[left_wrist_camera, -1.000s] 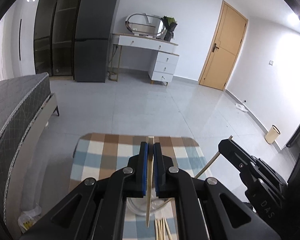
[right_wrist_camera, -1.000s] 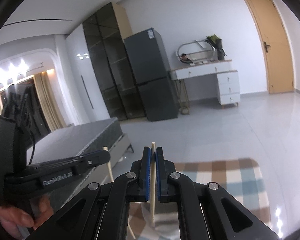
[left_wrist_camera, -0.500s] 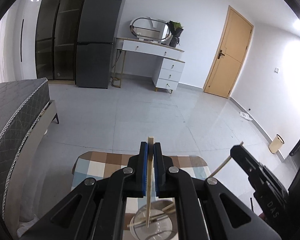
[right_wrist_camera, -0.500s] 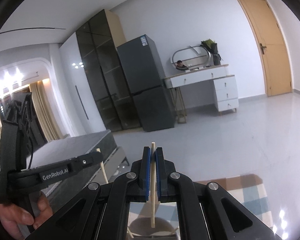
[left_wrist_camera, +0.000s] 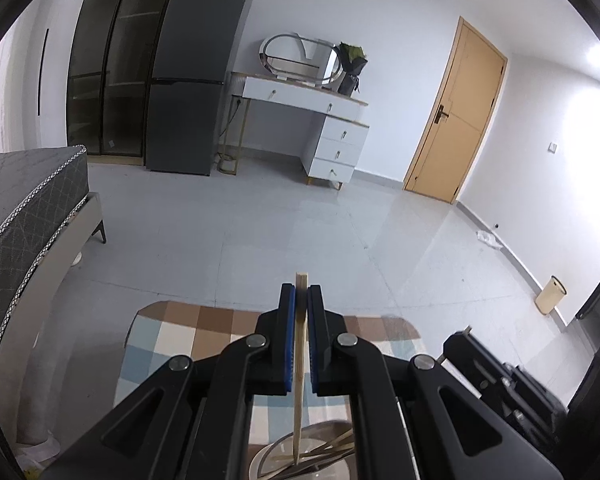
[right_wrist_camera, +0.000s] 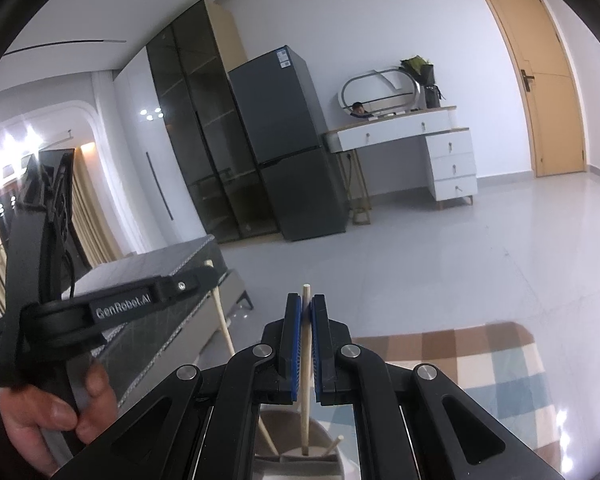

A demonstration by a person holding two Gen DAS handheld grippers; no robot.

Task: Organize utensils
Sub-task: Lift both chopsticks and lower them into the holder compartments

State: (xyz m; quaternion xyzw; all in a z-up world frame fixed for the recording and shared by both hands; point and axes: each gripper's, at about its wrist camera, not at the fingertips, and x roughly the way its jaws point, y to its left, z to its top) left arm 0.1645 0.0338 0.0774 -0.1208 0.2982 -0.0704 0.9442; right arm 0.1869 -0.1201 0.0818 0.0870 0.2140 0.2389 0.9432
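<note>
1. Left gripper point(left_wrist_camera: 300, 312): blue pads point(left_wrist_camera: 286, 344) clamped on a flat wooden chopstick point(left_wrist_camera: 299, 380), held near upright; top end pokes just above the pads, lower tip hangs inside the rim of a round holder point(left_wrist_camera: 324, 430) directly below
2. Holder in left wrist view already has several pale sticks point(left_wrist_camera: 332, 446) lying slanted across its mouth
3. Right gripper point(right_wrist_camera: 306, 320): pads pinched on a round wooden chopstick point(right_wrist_camera: 305, 368), upright w/ a slight lean; top sticks out above the pads, bottom end reaches down into a grey cup point(right_wrist_camera: 296, 416)
4. Cup in right wrist view also holds 2 more sticks, one leaning left point(right_wrist_camera: 269, 436), one short end at right point(right_wrist_camera: 334, 445)
5. Both grippers sit close together over the same spot; right gripper body shows at lower right of left wrist view point(left_wrist_camera: 496, 368), left gripper w/ the person's hand point(right_wrist_camera: 56, 412) at left of right wrist view, its chopstick point(right_wrist_camera: 223, 320) angling down toward the cup
6. Checked tablecloth point(left_wrist_camera: 188, 340) covers the table under the holder
7. Background: grey fridge point(left_wrist_camera: 198, 76), white dresser point(left_wrist_camera: 320, 128), wooden door point(left_wrist_camera: 456, 116), bed point(left_wrist_camera: 24, 208) at left
</note>
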